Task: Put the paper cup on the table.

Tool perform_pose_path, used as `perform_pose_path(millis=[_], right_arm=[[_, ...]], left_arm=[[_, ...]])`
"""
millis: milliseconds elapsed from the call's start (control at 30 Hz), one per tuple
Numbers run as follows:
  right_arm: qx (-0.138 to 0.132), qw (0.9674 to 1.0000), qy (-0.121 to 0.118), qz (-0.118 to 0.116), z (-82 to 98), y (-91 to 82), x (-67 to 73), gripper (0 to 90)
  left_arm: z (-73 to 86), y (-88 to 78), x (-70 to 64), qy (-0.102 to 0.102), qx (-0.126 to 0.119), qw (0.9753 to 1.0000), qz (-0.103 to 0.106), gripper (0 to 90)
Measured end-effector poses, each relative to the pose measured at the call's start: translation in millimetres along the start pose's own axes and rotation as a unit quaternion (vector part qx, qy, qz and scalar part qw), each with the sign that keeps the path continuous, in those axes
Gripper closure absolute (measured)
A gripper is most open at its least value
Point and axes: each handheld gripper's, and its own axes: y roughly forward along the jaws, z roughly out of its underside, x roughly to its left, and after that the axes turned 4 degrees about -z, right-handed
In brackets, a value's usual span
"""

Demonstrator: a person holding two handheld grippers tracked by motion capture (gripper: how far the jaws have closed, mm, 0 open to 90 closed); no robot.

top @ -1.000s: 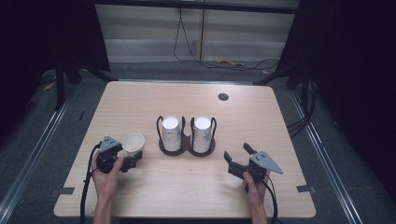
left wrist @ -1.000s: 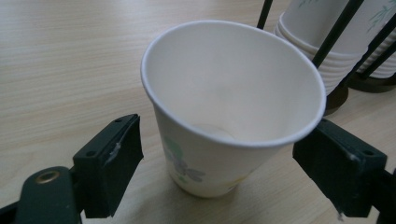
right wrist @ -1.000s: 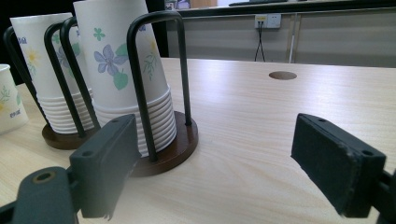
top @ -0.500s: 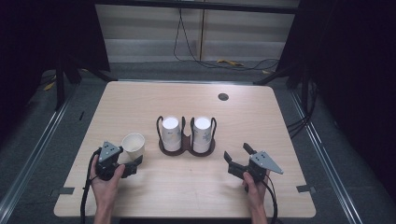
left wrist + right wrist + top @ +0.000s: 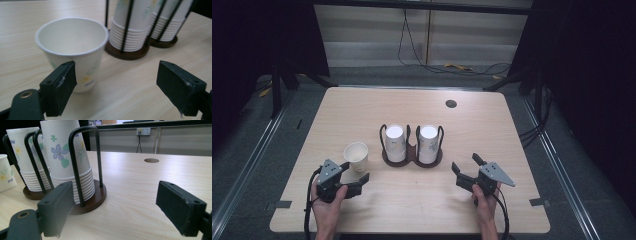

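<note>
A: What do you see closest to you?

B: I see my two hands at the near edge of the tabletop (image 5: 362, 105). My left tongs (image 5: 354, 176) are spread wide and hold nothing. My right tongs (image 5: 466, 167) are spread wide too, with nothing between the jaws.

A: Where is the paper cup?

B: The single paper cup (image 5: 356, 156) stands upright on the tabletop, mouth up, just past my left tongs. In the left gripper view the cup (image 5: 72, 50) sits close behind the left jaw, not between the two jaws. I can't tell if the jaw touches it.

A: And past that?

B: To the right of the cup is a dark holder (image 5: 412, 155) with two round bases and thin black bars. It keeps two stacks of paper cups (image 5: 395, 142) turned upside down. They have flowers on them. My right tongs point at the holder from near it.

A: Anything farther?

B: A small round hole (image 5: 451, 104) in the tabletop, far back on the right
</note>
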Motion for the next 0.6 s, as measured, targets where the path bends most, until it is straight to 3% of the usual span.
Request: perform_pose_path(millis=[333, 600], right_arm=[[0.001, 1.0, 0.001, 0.0, 0.0, 0.0, 0.0, 14.7], [-0.002, 1.0, 0.003, 0.002, 0.2, -0.6, 0.7, 14.8]], left_arm=[[0.6, 18.6, -24.4, 0.017, -0.014, 0.9982, 0.055, 16.2], [1.2, 34.3, -35.7, 0.016, -0.027, 0.9981, 0.053, 16.2]])
